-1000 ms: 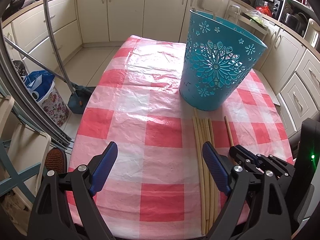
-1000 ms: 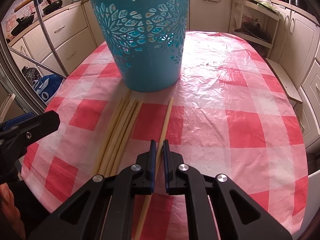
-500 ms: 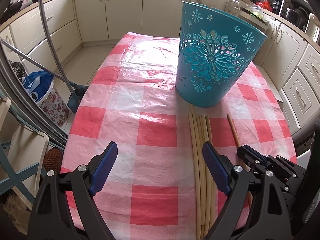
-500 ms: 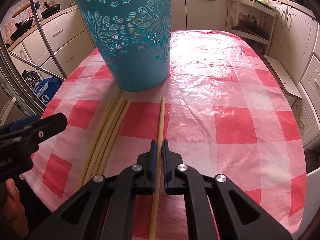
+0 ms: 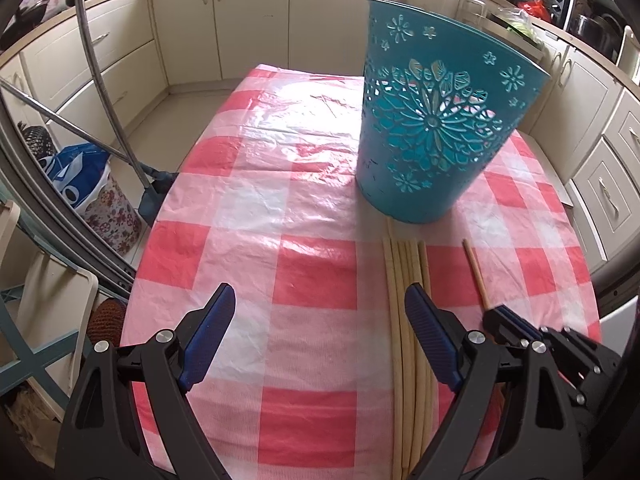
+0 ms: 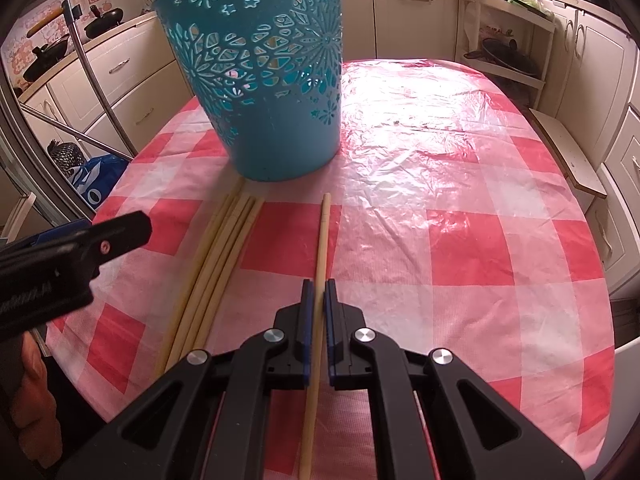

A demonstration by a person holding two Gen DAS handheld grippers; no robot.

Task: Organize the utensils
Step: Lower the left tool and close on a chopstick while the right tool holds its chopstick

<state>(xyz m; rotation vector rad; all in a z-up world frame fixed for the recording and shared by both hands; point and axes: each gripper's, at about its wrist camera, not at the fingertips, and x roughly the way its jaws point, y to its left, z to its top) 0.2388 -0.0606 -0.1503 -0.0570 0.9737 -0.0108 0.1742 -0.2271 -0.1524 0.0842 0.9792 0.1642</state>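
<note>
Left wrist view: your left gripper (image 5: pixel 316 332) hangs spread wide and empty above the tablecloth (image 5: pixel 312 184); the bundle of chopsticks (image 5: pixel 404 312) lies under its right finger, long axes running straight ahead to the teal basket (image 5: pixel 436 128); the right gripper (image 5: pixel 510 320) sits just beside

Right wrist view: your right gripper (image 6: pixel 318 304) is pinched around a single chopstick (image 6: pixel 323 236) lying lengthwise between its fingers, tip pointing ahead, just right of the basket (image 6: pixel 272 80); this hand is nearer, I judge

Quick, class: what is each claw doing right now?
Left claw: open, holding nothing.
Right claw: shut on a single chopstick.
</note>
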